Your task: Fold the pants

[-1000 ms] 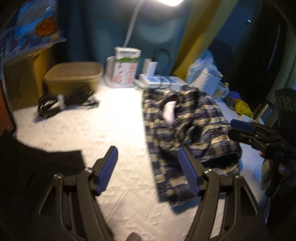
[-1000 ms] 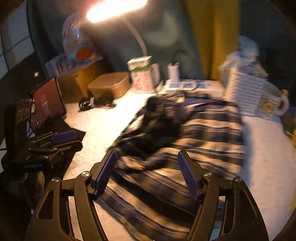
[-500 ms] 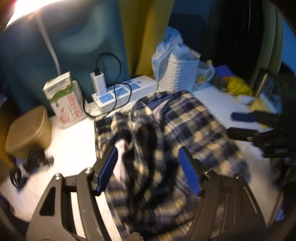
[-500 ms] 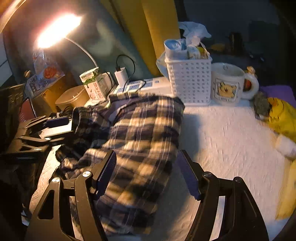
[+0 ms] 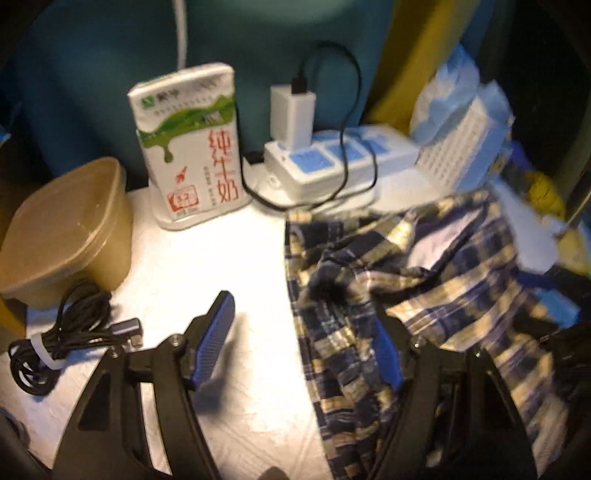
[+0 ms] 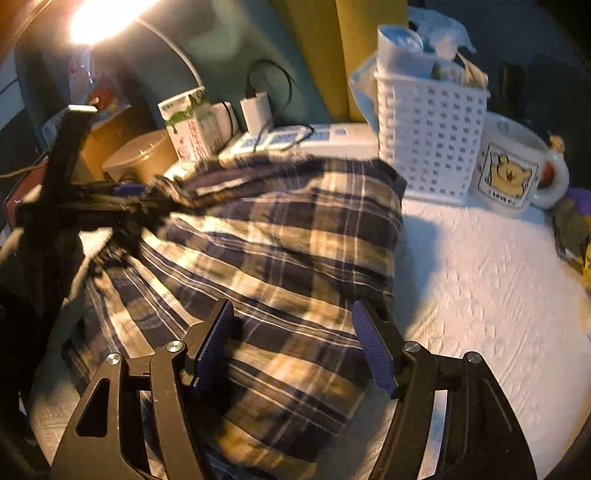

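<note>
Lying crumpled on the tabletop (image 6: 480,295), the pants (image 6: 266,258) remain unfolded; left claw (image 5: 306,347) is opening, right claw (image 6: 295,347) spread, neither gripping cloth.

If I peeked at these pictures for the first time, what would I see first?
Probably the rumpled plaid pants, heaped in the middle of the white table. Next, the bright lamp glaring at the top left, and the bear mug beside the white basket at the back right. In the left view, a milk carton stands at the back by a power strip.
</note>
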Demonstrator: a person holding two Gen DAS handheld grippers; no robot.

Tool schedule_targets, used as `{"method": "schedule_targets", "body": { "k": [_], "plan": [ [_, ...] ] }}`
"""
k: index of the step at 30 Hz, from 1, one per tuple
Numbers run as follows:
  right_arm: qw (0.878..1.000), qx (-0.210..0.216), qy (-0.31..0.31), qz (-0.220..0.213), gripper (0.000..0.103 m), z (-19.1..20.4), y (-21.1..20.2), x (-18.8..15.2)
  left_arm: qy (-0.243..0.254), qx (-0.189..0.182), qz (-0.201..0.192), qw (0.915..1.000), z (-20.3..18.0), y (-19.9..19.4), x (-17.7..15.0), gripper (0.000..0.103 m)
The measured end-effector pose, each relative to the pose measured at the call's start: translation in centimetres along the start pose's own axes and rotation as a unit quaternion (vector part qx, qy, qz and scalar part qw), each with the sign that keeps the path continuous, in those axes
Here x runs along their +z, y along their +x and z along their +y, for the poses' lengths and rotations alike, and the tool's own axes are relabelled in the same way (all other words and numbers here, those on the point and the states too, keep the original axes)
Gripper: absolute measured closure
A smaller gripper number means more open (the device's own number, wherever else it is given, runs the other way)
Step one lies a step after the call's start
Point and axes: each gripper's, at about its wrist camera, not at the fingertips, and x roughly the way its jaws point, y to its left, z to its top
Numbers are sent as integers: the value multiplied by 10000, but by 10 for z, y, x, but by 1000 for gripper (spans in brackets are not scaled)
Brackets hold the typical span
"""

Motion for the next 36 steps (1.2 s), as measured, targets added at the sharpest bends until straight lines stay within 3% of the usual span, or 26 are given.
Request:
{"method": "schedule_targets", "body": {
  "k": [5, 8, 10, 16, 19, 24, 28, 33, 35, 36],
  "plan": [
    [9998, -120, -24, -145, 34, -9, -17, 10, -348, -432, -397, 9977, 15, -34, 10, 32],
    [9992, -151, -136, -336, 47, -13, -27, 26, -213, -101, -537, 9983, 12, -40, 17, 32],
    [9989, -101, -258, -378, 65, -13, -27, 39, -158, -241, -484, 9984, 10, -37, 19, 32],
    [9983, 89, -576, 6, 81, -18, 23, 77, 77, -243, -199, 9995, -8, -2, 24, 32],
    [9977, 65, -571, 355, 82, -27, 51, 84, -13, -4, -131, 9999, -1, 14, 27, 32],
    [9979, 33, -527, 367, 82, -32, 69, 97, 17, 638, -49, 9979, 9, 34, 32, 32],
    [9970, -199, -649, 384, 82, -26, 75, 106, -121, 601, -5, 9981, 18, 39, 33, 32],
    [9954, -431, -844, 102, 82, -12, 44, 102, -86, 596, -372, 9975, 13, 4, 32, 32],
    [9955, -376, -867, 23, 76, -6, 28, 95, 104, 797, -774, 9938, 4, -24, 29, 32],
    [9954, -357, -893, 9, 64, -2, 20, 90, 198, 854, -935, 9918, 0, -35, 28, 32]
  ]
}}
